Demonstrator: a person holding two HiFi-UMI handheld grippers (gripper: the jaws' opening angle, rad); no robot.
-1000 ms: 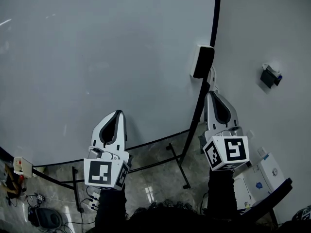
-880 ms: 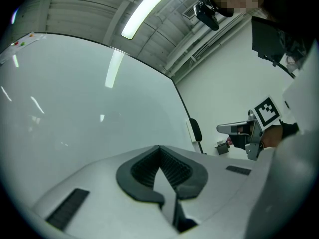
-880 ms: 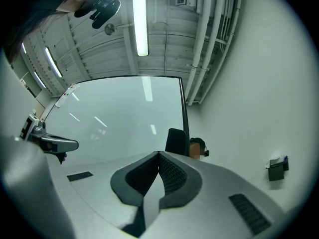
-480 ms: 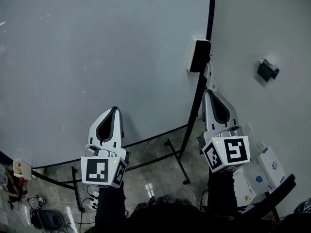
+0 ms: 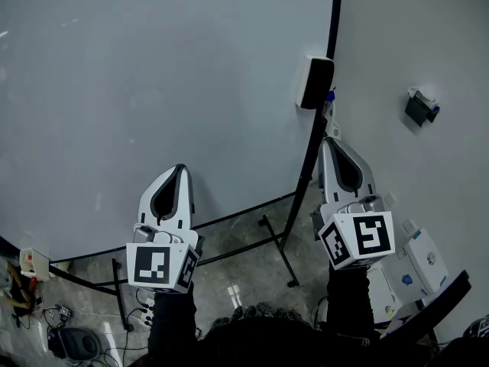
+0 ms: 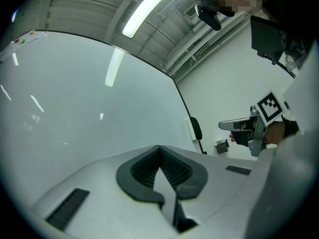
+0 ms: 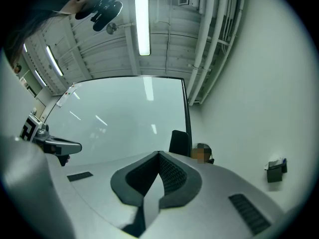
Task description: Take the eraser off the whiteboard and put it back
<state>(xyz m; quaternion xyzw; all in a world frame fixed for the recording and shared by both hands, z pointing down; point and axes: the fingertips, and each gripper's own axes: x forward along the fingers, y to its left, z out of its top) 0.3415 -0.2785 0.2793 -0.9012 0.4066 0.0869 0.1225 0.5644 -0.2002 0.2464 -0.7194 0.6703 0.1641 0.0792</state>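
The black eraser (image 5: 315, 82) clings upright to the whiteboard (image 5: 153, 75) at its right edge, also seen in the left gripper view (image 6: 196, 128) and the right gripper view (image 7: 180, 143). My right gripper (image 5: 330, 128) points up at the board's black frame just below the eraser, apart from it, jaws shut and empty (image 7: 159, 154). My left gripper (image 5: 182, 170) is held lower and further left in front of the board, jaws shut and empty too (image 6: 159, 148).
A small black holder (image 5: 422, 109) hangs on the white wall right of the board. The board's stand legs (image 5: 279, 251) cross the floor below. White boxes (image 5: 416, 270) lie at the lower right; cables and small gear (image 5: 46, 312) at the lower left.
The head view has shifted slightly. Both grippers stay shut and keep nearly the same places below the eraser and in front of the board.
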